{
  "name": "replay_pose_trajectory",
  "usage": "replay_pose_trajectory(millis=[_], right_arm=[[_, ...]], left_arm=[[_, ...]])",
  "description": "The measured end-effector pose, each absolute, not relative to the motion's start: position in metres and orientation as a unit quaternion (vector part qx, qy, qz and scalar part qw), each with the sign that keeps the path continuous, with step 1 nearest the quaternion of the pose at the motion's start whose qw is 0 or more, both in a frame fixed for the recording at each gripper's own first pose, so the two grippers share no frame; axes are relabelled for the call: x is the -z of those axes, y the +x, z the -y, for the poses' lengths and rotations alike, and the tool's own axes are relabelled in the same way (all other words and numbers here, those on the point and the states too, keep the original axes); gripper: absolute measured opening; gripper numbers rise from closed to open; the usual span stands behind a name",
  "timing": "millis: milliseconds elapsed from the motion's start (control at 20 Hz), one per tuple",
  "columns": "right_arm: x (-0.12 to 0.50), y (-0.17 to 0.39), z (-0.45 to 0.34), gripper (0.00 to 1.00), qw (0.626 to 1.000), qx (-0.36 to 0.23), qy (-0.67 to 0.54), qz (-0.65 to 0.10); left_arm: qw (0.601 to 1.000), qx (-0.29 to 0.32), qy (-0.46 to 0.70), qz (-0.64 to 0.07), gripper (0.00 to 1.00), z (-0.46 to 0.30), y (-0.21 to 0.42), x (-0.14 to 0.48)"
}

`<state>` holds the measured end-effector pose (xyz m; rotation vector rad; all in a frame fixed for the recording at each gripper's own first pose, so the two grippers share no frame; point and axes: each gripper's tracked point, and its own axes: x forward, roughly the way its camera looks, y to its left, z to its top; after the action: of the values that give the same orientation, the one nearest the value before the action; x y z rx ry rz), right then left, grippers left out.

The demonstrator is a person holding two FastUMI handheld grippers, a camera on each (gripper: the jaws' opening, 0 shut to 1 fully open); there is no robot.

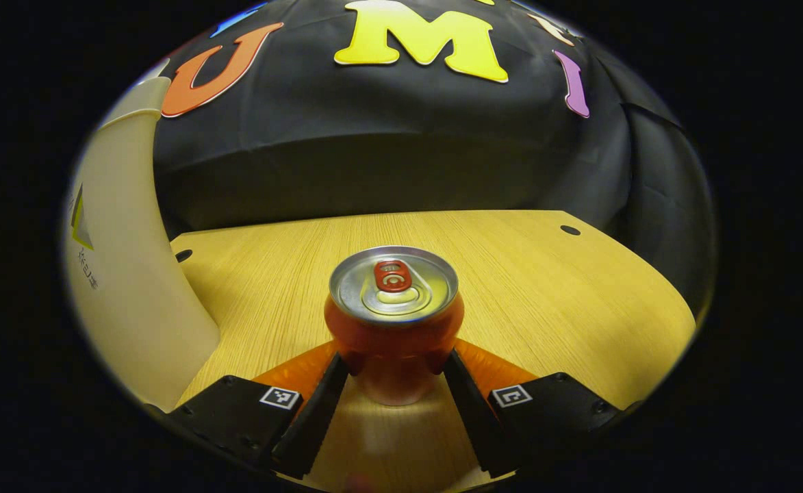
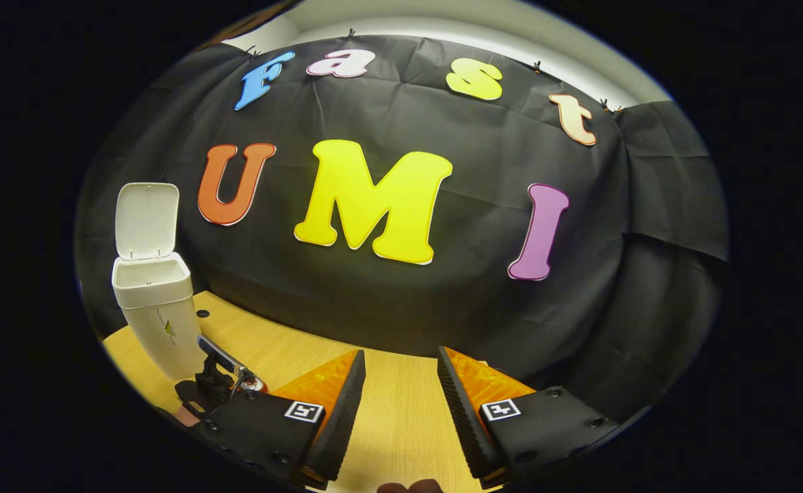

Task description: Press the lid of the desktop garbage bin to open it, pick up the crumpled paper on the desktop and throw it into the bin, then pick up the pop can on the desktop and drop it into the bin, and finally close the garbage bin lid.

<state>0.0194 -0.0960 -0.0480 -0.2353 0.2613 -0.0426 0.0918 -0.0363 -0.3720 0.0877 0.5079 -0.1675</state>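
An orange pop can [image 1: 393,322] with a silver top stands upright on the wooden table [image 1: 545,287], straight ahead in the left gripper view. My left gripper [image 1: 394,363] has a fingertip pressed on each side of the can's body. The cream garbage bin [image 1: 127,287] rises close by at the left of that view. In the right gripper view the same bin [image 2: 158,315] stands at the far left with its lid [image 2: 146,219] raised upright. My right gripper [image 2: 401,404] hangs open over the table with nothing between its fingers. The left gripper [image 2: 220,383] shows low beside the bin.
The black cloth wall [image 2: 401,287] closes off the back of the table. Small dark holes [image 1: 570,230] mark the tabletop near its far corners. Bare wood [image 1: 579,329] lies to the right of the can.
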Motion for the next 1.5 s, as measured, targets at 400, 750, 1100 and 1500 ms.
replay_pose_trajectory(millis=[400,750,1100,1500], right_arm=[[0.052,0.003,0.083,0.69,0.989,0.016,-0.085,-0.116],[0.041,-0.004,0.065,0.69,0.994,0.008,-0.062,-0.090],[0.027,0.009,0.045,0.70,0.996,-0.010,-0.044,-0.074],[0.031,0.019,0.015,0.69,0.995,-0.037,-0.022,-0.087]], left_arm=[[0.982,0.085,0.046,-0.162,0.85,0.036,0.101,0.247],[0.994,0.031,0.050,-0.091,0.85,-0.007,0.115,0.116],[0.996,-0.070,0.032,-0.053,0.85,-0.109,0.120,0.044],[0.975,-0.193,-0.002,-0.112,0.85,-0.211,0.103,0.075]])
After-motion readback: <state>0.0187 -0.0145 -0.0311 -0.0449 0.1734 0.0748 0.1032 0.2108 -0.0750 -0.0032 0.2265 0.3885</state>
